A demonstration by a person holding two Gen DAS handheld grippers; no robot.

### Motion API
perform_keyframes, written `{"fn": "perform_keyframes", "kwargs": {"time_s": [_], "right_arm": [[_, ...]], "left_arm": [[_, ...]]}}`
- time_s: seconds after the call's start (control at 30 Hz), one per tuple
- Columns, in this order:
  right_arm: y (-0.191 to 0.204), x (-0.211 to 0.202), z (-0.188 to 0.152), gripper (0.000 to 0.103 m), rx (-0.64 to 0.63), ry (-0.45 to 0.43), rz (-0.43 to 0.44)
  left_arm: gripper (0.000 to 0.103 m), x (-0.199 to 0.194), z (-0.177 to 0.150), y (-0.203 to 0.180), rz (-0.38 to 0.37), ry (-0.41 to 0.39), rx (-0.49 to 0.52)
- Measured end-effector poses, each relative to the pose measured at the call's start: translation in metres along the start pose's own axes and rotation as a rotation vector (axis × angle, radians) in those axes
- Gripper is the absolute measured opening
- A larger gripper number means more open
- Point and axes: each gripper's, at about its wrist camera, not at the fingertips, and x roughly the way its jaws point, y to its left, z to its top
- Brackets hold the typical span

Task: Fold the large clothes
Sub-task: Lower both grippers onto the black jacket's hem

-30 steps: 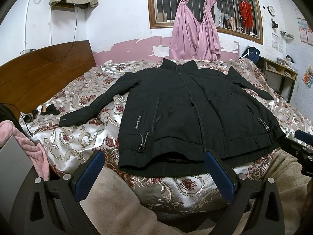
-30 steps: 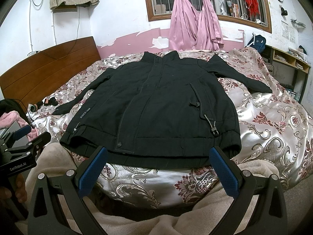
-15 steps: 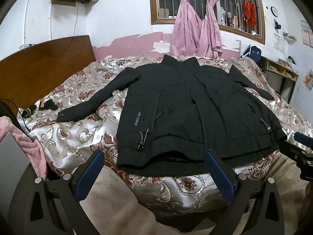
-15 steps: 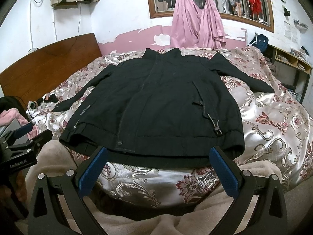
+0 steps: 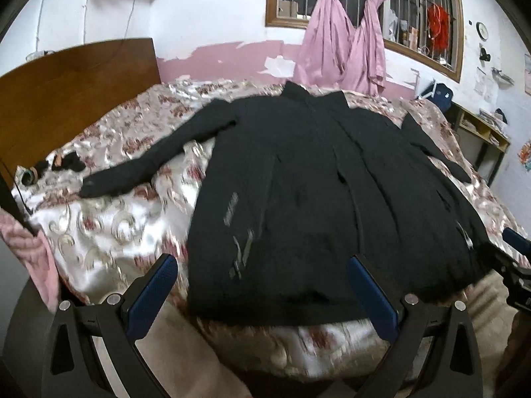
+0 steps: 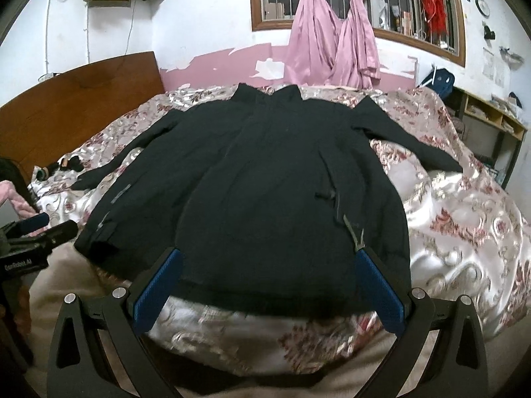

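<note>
The black jacket lies spread flat, unfolded, on the floral bedspread, so with the left gripper and right gripper both gaping empty above its hem, grasping probably comes next.

The jacket lies flat on the bed, collar toward the window, sleeves spread to both sides, headboard at the left.
</note>
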Motion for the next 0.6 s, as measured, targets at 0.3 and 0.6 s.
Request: {"fn": "perform_keyframes", "kwargs": {"time_s": [0.3,0.6], "right_arm": [[-0.003,0.031,0.056,0.102,-0.037,-0.041,-0.034],[-0.044,0.069,0.09,0.102,0.099,-0.042,-0.038]], "left_arm": [[0.103,0.029,0.059,0.012,0.02,-0.086,-0.022],[0.103,0.072,0.103,0.007,0.042,-0.088,0.01]]}}
